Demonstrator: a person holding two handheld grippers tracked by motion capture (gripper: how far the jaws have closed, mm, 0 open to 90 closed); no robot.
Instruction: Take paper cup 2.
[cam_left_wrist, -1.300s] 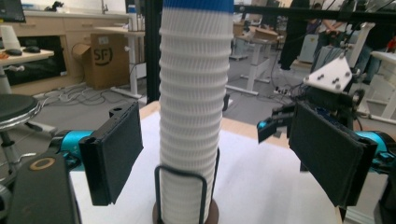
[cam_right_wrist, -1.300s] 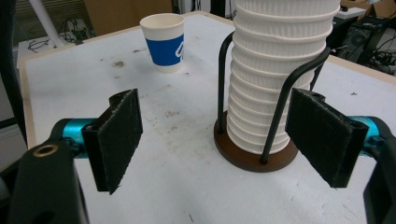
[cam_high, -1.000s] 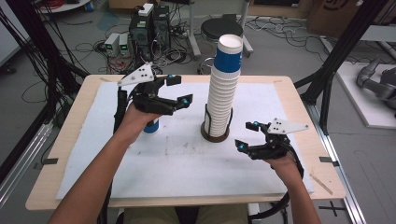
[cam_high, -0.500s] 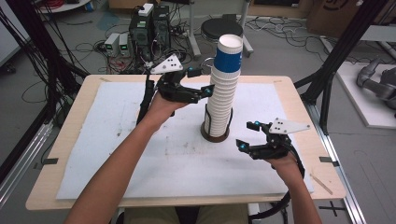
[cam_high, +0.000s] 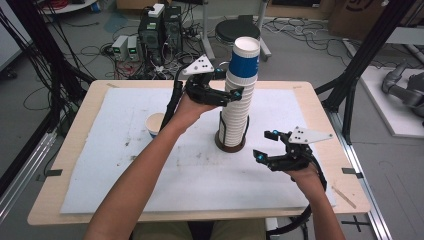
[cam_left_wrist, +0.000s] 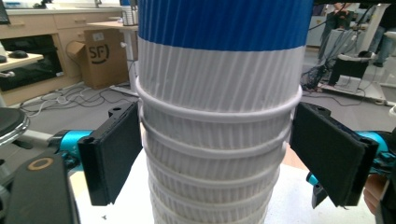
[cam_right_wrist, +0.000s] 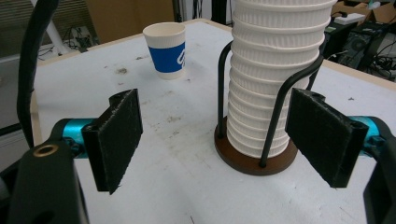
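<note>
The left gripper (cam_high: 235, 92) is swinging from the lone blue cup (cam_high: 155, 125) to the cup stack (cam_high: 239, 95), jaws widening around it, not gripping. The right gripper (cam_high: 266, 145) is idling spread; one cup out, next unpulled.

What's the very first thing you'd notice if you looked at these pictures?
The tall stack of paper cups in a dark holder at the middle of the table stands out first. The left gripper is up by the stack's upper part, its jaws open on either side of the cups and just opening wider. One single cup stands alone to the left, and the right gripper waits open at the right.
</note>
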